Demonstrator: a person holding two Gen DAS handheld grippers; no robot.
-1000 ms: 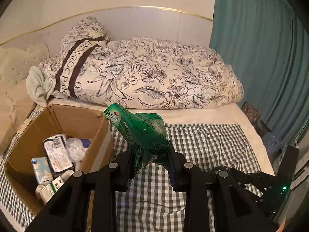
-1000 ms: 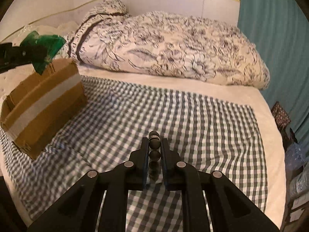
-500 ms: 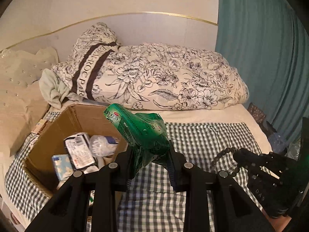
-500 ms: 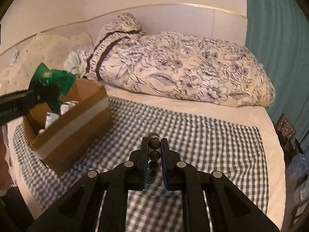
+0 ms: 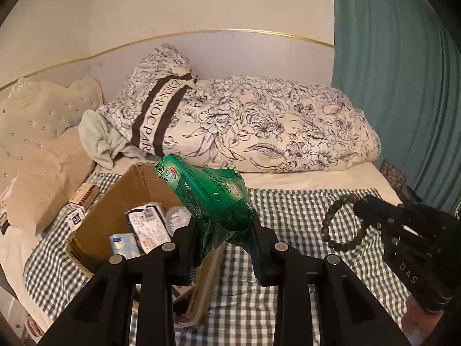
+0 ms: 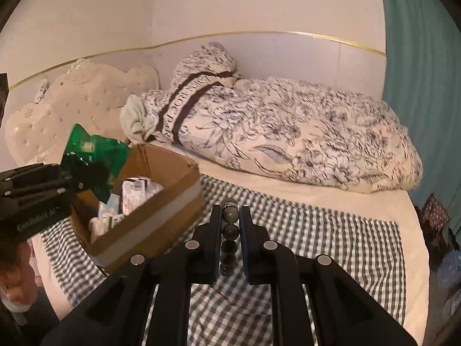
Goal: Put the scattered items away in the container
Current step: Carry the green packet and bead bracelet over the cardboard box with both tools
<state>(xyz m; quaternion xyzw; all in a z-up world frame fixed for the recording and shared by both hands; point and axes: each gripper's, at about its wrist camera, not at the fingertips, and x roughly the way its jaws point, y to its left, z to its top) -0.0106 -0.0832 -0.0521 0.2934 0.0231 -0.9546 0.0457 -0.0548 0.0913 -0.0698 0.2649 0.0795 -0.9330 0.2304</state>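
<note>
Left gripper [image 5: 223,230] clamps crinkly green foil pouch [image 5: 210,196] | right gripper [image 6: 230,230] pinches dark bead bracelet [image 6: 229,232] | release low inside brown cardboard box [image 5: 115,201]

Two wrist fisheyes, aimed along the fingers across the bed.
Cardboard box [image 5: 115,210] [image 6: 161,213] and floral duvet [image 5: 259,132] [image 6: 288,132] are shared.

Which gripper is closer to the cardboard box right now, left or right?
Left. The left gripper, shut on the green packet, hangs over the cardboard box at its open top. The right gripper, shut on the bead bracelet, is off to the box's right above the checked blanket.
</note>
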